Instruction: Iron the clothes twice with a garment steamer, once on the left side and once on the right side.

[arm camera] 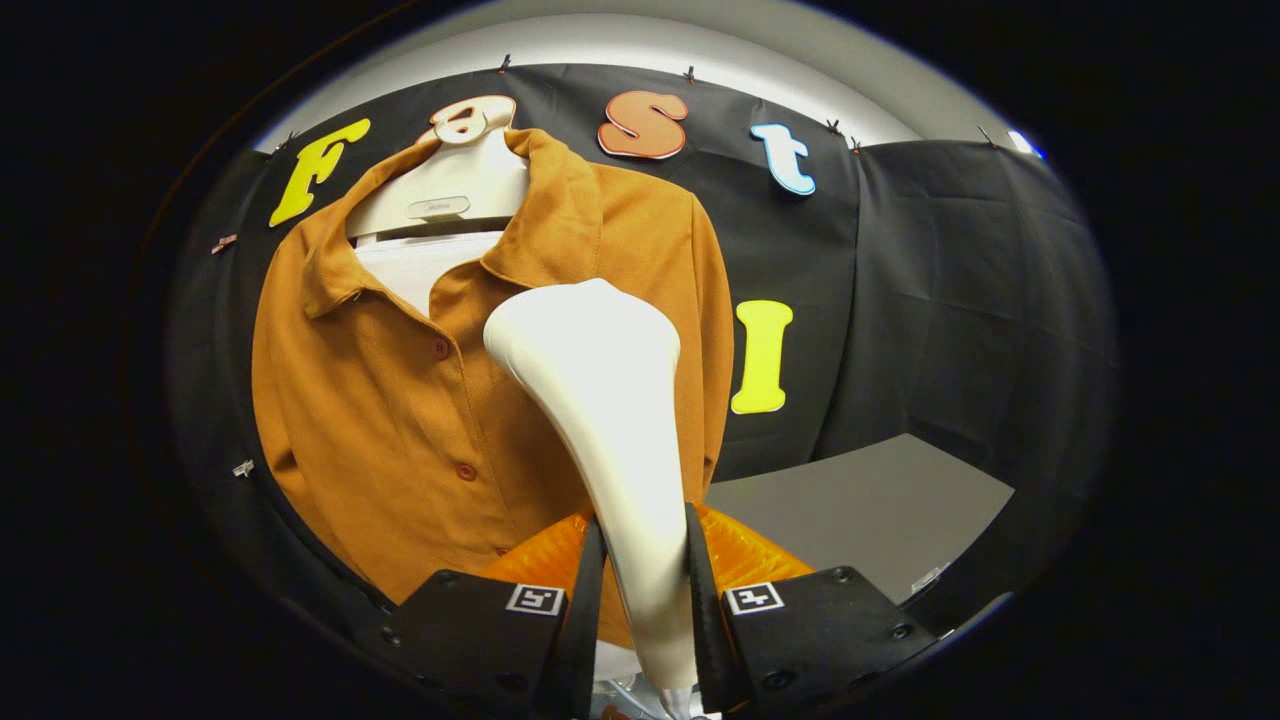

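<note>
**A:** Steamer (610, 440) pinched between my gripper (645, 600) fingers, both pressing on its neck. Its broad white head rises just ahead of them, against the shirt (390, 420).

**B:** Where is the shirt, then?

**A:** Straight beyond the fingers: a brown buttoned shirt hung on a pale hanger (450, 195) in front of the black wall. The head sits at chest height, just right of the buttons (466, 471). I cannot tell whether it touches the cloth or floats just off it.

**B:** So which step are you on?

**A:** I judge a pass on the right side is in hand. How many passes are done, I cannot tell.

**B:** And next?

**A:** I'd draw the head down that panel, flat to the cloth and steady, grip firm. The left half, beyond the button line, needs its own stroke too.
</note>
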Tool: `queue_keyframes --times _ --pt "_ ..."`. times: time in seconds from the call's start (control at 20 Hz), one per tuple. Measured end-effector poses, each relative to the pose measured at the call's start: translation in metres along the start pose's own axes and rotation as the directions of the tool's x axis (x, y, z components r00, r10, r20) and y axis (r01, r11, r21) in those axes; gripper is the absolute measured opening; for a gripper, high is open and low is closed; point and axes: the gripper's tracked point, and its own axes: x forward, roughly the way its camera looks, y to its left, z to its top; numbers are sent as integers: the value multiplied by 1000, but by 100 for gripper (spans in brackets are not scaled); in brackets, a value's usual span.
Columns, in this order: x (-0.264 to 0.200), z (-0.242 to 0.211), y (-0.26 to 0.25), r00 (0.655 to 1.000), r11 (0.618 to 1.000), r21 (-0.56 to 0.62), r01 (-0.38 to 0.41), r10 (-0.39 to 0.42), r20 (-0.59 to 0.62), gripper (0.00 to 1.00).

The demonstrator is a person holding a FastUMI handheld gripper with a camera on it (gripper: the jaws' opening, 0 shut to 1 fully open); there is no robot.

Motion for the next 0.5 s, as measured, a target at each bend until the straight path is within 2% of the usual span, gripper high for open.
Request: queue_keyframes --times 0.2,0.5 --pt "13 -13 5 998 999 6 33 -33 -46 44" --pt "29 -61 9 981 997 -10 70 -71 -182 44"
